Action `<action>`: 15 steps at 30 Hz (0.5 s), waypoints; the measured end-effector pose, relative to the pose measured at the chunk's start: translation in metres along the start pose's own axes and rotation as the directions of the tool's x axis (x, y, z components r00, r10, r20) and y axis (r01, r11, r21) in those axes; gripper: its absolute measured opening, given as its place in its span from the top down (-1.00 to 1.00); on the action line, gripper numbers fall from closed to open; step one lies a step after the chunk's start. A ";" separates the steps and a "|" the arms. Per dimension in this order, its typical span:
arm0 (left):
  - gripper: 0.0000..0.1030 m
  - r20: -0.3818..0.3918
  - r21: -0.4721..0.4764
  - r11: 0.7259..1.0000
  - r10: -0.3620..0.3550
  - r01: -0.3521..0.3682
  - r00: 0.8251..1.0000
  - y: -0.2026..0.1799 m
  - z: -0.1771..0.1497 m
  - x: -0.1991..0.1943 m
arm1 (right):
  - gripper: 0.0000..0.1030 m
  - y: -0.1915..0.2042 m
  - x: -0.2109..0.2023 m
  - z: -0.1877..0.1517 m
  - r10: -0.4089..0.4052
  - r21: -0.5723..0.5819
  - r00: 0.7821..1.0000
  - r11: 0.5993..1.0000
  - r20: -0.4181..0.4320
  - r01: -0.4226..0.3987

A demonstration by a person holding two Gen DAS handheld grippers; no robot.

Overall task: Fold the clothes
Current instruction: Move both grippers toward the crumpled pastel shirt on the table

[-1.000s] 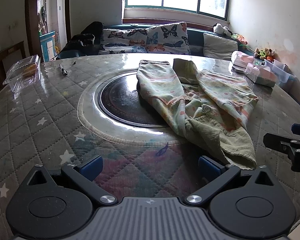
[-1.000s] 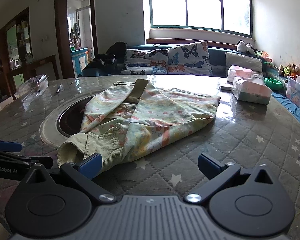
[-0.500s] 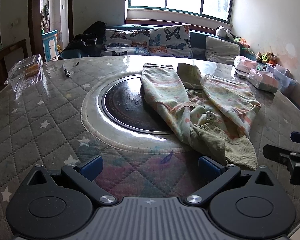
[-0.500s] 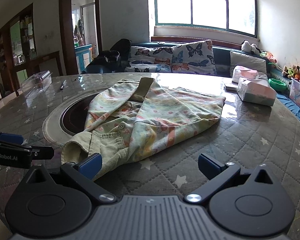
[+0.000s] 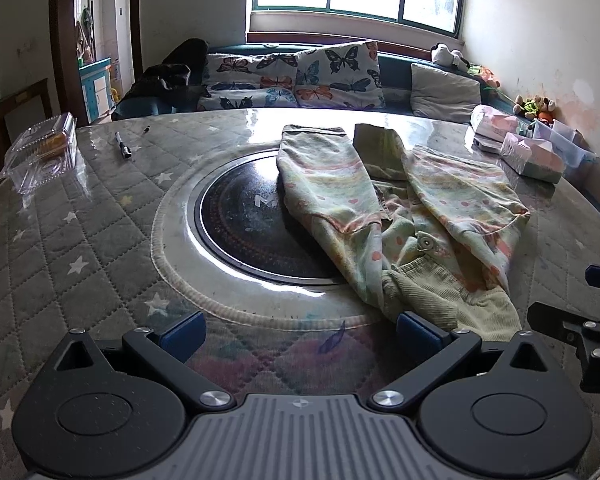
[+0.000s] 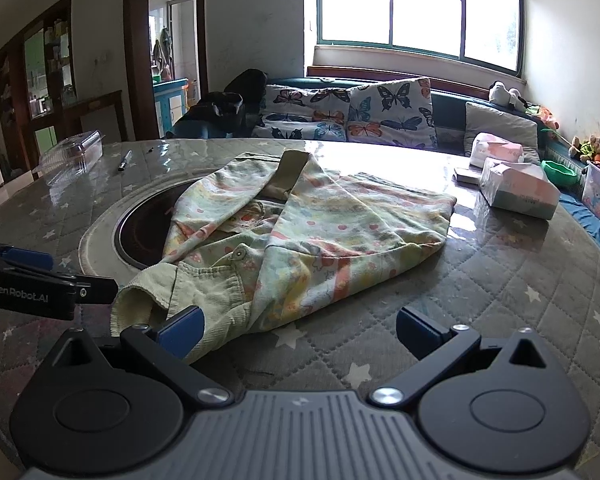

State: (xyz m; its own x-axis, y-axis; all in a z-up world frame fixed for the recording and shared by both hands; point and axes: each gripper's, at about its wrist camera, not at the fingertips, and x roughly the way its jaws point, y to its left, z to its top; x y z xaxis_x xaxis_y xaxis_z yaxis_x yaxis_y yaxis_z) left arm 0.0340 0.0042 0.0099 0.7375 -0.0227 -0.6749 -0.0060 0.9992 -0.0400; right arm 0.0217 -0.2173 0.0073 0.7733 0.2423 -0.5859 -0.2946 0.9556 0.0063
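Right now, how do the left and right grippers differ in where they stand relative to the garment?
The left gripper hovers mostly over bare tabletop, with the garment off by its right finger; the right gripper has the garment's ribbed hem by its left finger. The left gripper faces the dark round inset; the right gripper faces the garment's wide body. Both are open and hold nothing.

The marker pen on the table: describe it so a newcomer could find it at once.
Start at the round table with the dark glass disc in its middle. Look to the far left of the disc, toward the doorway, where a clear plastic box sits near the table's edge. The pen lies flat just right of that box: a slim dark stick with a lighter tip, the only thin item there.
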 end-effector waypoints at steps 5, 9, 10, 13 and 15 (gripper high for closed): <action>-1.00 -0.004 0.010 1.000 0.000 0.000 1.000 -0.003 0.007 0.007 | -1.00 -0.002 0.007 0.004 -0.001 -0.004 1.000 1.000 -0.007 0.001; -1.00 -0.008 0.015 1.000 0.001 -0.001 1.000 -0.004 0.014 0.013 | -1.00 -0.003 0.013 0.007 0.002 -0.008 1.000 1.000 -0.013 -0.002; -1.00 -0.009 0.017 1.000 0.000 0.000 1.000 -0.005 0.016 0.014 | -1.00 -0.003 0.014 0.008 0.003 -0.009 1.000 1.000 -0.014 -0.003; -1.00 -0.011 0.023 1.000 -0.002 0.002 1.000 -0.007 0.020 0.018 | -1.00 -0.004 0.018 0.011 0.005 -0.011 1.000 1.000 -0.018 -0.005; -1.00 -0.014 0.027 1.000 -0.001 0.001 1.000 -0.008 0.022 0.021 | -1.00 -0.004 0.021 0.013 0.006 -0.013 1.000 1.000 -0.021 -0.006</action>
State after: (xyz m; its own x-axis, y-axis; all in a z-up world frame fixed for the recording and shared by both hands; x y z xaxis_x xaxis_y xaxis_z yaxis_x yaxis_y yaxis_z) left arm 0.0648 -0.0035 0.0123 0.7278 -0.0240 -0.6854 0.0129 0.9997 -0.0214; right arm 0.0463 -0.2138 0.0052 0.7594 0.2441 -0.6030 -0.3068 0.9518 -0.0010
